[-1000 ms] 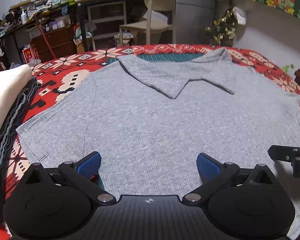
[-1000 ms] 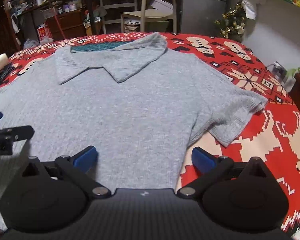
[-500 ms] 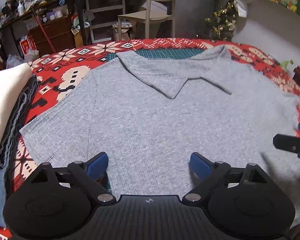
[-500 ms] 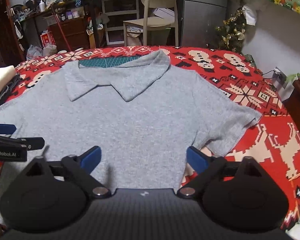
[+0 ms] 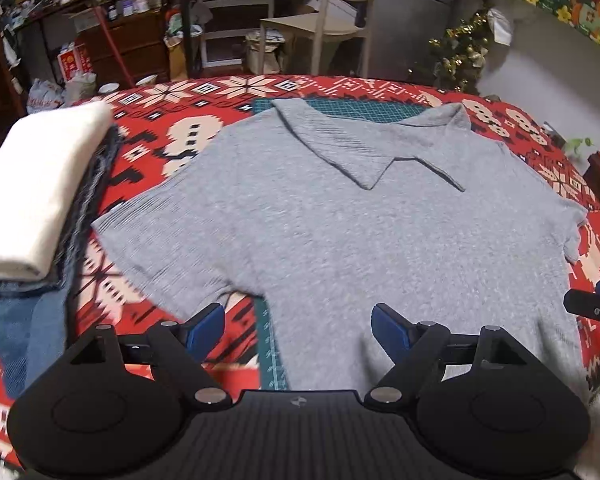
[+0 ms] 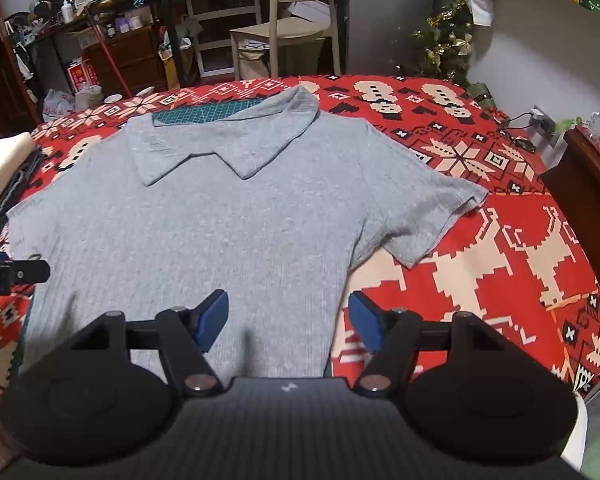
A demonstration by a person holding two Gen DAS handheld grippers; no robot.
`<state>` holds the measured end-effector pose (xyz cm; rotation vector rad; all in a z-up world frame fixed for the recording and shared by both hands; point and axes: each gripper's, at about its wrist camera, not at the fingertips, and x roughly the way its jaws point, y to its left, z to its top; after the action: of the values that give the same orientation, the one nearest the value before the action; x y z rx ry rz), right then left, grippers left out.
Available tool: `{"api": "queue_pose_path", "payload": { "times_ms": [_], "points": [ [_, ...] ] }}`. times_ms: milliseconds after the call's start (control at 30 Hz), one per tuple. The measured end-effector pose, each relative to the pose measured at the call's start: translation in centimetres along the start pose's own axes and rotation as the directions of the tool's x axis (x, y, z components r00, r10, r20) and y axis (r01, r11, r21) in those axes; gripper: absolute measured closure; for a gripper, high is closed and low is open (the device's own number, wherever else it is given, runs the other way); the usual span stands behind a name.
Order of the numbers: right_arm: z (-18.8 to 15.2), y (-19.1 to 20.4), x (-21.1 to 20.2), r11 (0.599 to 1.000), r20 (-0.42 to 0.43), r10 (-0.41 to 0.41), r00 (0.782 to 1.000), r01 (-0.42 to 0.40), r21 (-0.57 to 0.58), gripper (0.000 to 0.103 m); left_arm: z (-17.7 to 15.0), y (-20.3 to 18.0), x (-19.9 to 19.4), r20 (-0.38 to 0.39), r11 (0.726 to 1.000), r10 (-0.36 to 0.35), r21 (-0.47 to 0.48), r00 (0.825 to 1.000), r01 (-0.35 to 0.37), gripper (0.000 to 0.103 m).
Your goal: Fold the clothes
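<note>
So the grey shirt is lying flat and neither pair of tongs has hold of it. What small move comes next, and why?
Probably lower both tongs to the hem and pinch it. The grey polo shirt lies spread flat, collar at the far end, unfolded. The left tongs and right tongs, which have just been closing, hover above its near corners with nothing between the pads.

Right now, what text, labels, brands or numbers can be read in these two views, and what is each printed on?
"R.AI": tail of a white label, cut off by the frame edge, on the left hand-held gripper in the right wrist view.
Red-and-white box on the floor: print too blurred to read.
Green cutting mat ruler marks: too small to read.
</note>
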<state>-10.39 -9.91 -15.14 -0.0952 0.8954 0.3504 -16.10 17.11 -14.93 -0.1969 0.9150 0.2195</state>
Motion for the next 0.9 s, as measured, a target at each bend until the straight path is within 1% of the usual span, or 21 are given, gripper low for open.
{"api": "queue_pose_path", "payload": {
  "times_ms": [167,233,300,367,400,433,467,500,533,567,633,667,733,767,833,900],
  "points": [
    [-0.7,-0.4,-1.0,1.000,-0.005,0.011,1.000,-0.011,-0.003,0.032,-1.1,1.8,-1.7,-0.021,0.995,-0.066,-0.076,0.998,0.064,0.027],
    [-1.0,-0.6,-1.6,1.000,0.007,0.023,1.000,-0.023,0.002,0.032,-1.6,2.3,-2.1,-0.039,0.991,-0.105,-0.090,0.994,0.101,0.033],
    [-1.3,-0.7,-2.1,0.999,0.016,0.038,0.999,-0.038,0.007,0.032,-2.2,2.5,-2.3,-0.053,0.987,-0.133,-0.093,0.990,0.128,0.035],
    [-1.7,-1.0,-2.6,0.998,0.018,0.054,0.998,-0.055,0.019,0.036,-2.9,2.3,-2.3,-0.064,0.988,-0.134,-0.089,0.989,0.128,0.035],
    [-1.8,-1.1,-2.6,0.997,0.011,0.065,0.998,-0.066,0.027,0.038,-3.2,2.2,-2.2,-0.070,0.989,-0.126,-0.086,0.989,0.120,0.038],
    [-2.1,-1.3,-2.7,0.996,0.003,0.077,0.997,-0.077,0.035,0.045,-3.5,2.1,-2.0,-0.080,0.989,-0.126,-0.082,0.989,0.119,0.046],
    [-2.3,-1.4,-2.8,0.995,-0.005,0.089,0.996,-0.088,0.042,0.052,-3.8,2.0,-1.9,-0.090,0.989,-0.133,-0.081,0.987,0.125,0.050],
    [-2.5,-1.5,-2.9,0.995,-0.007,0.092,0.996,-0.091,0.045,0.055,-4.0,2.0,-1.8,-0.097,0.987,-0.142,-0.083,0.985,0.135,0.054],
    [-2.6,-1.6,-3.0,0.994,-0.008,0.095,0.995,-0.094,0.047,0.061,-4.1,2.0,-1.8,-0.097,0.986,-0.149,-0.085,0.984,0.141,0.055],
    [-2.7,-1.7,-3.1,0.994,-0.010,0.098,0.995,-0.097,0.049,0.064,-4.2,2.0,-1.8,-0.094,0.986,-0.153,-0.087,0.984,0.145,0.058],
    [-3.0,-1.9,-3.2,0.993,-0.014,0.104,0.994,-0.103,0.054,0.065,-4.4,2.0,-2.0,-0.087,0.984,-0.164,-0.085,0.983,0.156,0.074],
    [-3.0,-1.9,-3.2,0.992,-0.014,0.108,0.994,-0.107,0.060,0.065,-4.5,2.1,-2.0,-0.085,0.983,-0.169,-0.085,0.982,0.162,0.078],
    [-3.0,-2.1,-3.2,0.991,-0.015,0.114,0.993,-0.113,0.072,0.065,-4.7,2.3,-2.0,-0.082,0.984,-0.161,-0.090,0.984,0.153,0.096],
    [-3.0,-2.1,-3.2,0.990,-0.017,0.120,0.993,-0.118,0.077,0.065,-4.8,2.4,-2.0,-0.077,0.986,-0.149,-0.092,0.986,0.142,0.098],
    [-3.0,-2.1,-3.1,0.989,-0.023,0.123,0.992,-0.121,0.082,0.064,-4.9,2.6,-2.0,-0.066,0.987,-0.137,-0.094,0.988,0.130,0.099],
    [-3.0,-2.0,-3.0,0.989,-0.027,0.127,0.992,-0.124,0.083,0.064,-4.9,2.7,-1.8,-0.071,0.983,-0.160,-0.099,0.985,0.152,0.099]
  ]
}}
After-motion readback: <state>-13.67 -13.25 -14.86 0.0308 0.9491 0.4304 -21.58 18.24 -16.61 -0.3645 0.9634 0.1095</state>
